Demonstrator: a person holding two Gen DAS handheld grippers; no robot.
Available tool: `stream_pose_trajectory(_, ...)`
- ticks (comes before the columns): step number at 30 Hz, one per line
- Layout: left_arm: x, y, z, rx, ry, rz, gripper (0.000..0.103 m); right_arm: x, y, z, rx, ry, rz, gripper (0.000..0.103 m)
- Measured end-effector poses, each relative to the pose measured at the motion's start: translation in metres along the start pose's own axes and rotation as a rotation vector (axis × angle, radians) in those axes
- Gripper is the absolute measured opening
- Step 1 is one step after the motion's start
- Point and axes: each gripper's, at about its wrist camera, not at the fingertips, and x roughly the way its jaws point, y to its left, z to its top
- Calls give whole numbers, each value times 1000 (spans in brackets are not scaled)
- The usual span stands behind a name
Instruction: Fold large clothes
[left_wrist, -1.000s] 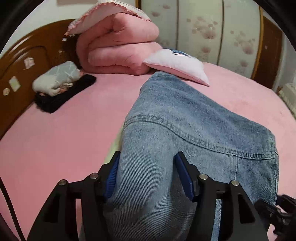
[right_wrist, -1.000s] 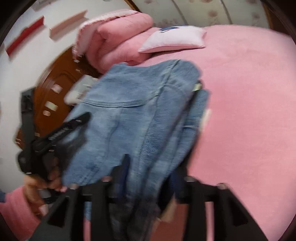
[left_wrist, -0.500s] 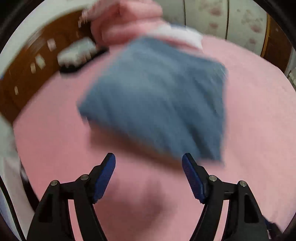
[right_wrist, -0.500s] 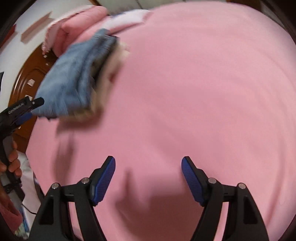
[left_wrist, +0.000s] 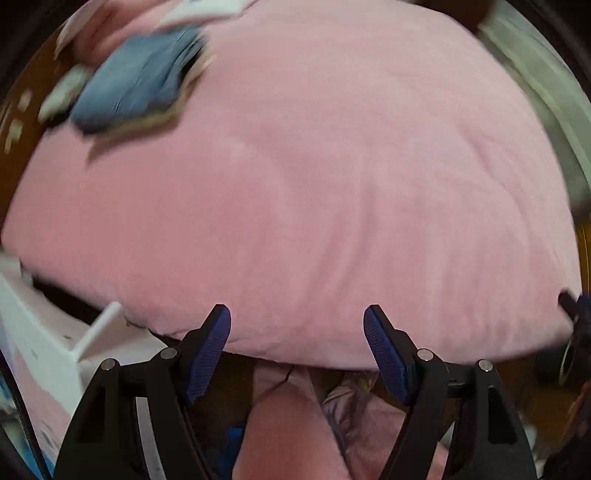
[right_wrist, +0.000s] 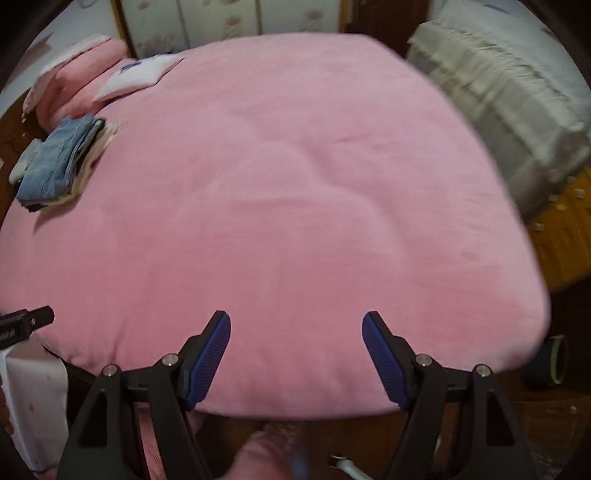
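— Right, any labels or writing you can read from up there?

— Nothing legible. On the black body of my left hand-held gripper (right_wrist: 26, 325), poking into the right wrist view at the left edge, there's a strip of white lettering, too small and blurred to make out. The white pillow (right_wrist: 138, 75) has a blue mark on it, unreadable too.

— And the grippers themselves?

— Both released. My left hand-held gripper (left_wrist: 297, 345) has its blue pads spread wide with only pink bed (left_wrist: 332, 184) between them; the jaws have just been opening. Same for my right hand-held gripper (right_wrist: 296, 350): jaws just opened, nothing between them.

— Where are the folded jeans?

— Far left of the bed, near the wooden headboard (right_wrist: 11, 144). The folded jeans (right_wrist: 55, 158) sit on a pale folded garment (right_wrist: 92, 155), well apart from both grippers. In the left view the folded jeans (left_wrist: 136, 81) are smeared by blur.

— What does one view give that the other doesn't?

— The right view shows the rolled pink quilt (right_wrist: 77, 74), the flowered wardrobe doors (right_wrist: 221, 22), a grey-white ruffled cover (right_wrist: 509, 99) on the right and a wooden floor (right_wrist: 565, 236). The left view shows a white rack (left_wrist: 55, 332) down at the bed's near left corner and pink fabric (left_wrist: 295, 424) below the bed's edge.
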Motion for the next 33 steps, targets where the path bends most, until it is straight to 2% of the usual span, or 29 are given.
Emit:
stream_pose_trajectory(3, -41, -36, 4, 108, -46, -20, 73, -44, -24, -5, 12, -68, 38, 74)
stream_pose_trajectory(6, -76, -55, 13, 126, -103, -66, 73, -80, -33, 1, -13, -106, 70, 74)
stream_pose_trajectory(8, -101, -61, 32, 126, -160, -90, 73, -98, -31, 14, -28, -137, 93, 74)
stream_pose_trajectory(12, -156, -68, 66, 155, -259, -44, 73, -129, -17, 44, -64, -178, 85, 74)
stream_pose_trajectory(14, -184, -65, 73, 137, -294, -44, 82, -139, -11, 54, -66, -177, 106, 77)
stream_pose_trajectory(15, -198, -62, 74, 112, -310, -49, 90, -146, -7, 59, -63, -164, 131, 79)
stream_pose_trajectory(18, -222, -59, 64, 67, -366, -46, 92, -154, -2, 59, -31, -137, 207, 87)
stream_pose_trajectory(20, -225, -60, 50, 47, -403, -13, 92, -157, 5, 54, -28, -123, 214, 89)
stream_pose_trajectory(24, -216, -63, 15, -1, -423, 62, 92, -155, 17, 37, -46, -98, 152, 92)
stream_pose_trajectory(26, -204, -62, -3, -7, -398, 72, 92, -151, 18, 29, -26, -78, 145, 93)
stream_pose_trajectory(28, -191, -65, -18, 29, -359, 87, 92, -148, 21, 27, -25, -74, 123, 93)
stream_pose_trajectory(31, -169, -66, -24, 51, -274, 106, 92, -146, 31, 22, -71, -114, 90, 93)
stream_pose_trajectory(33, -165, -64, -24, 45, -253, 88, 92, -141, 41, 19, -111, -88, 99, 93)
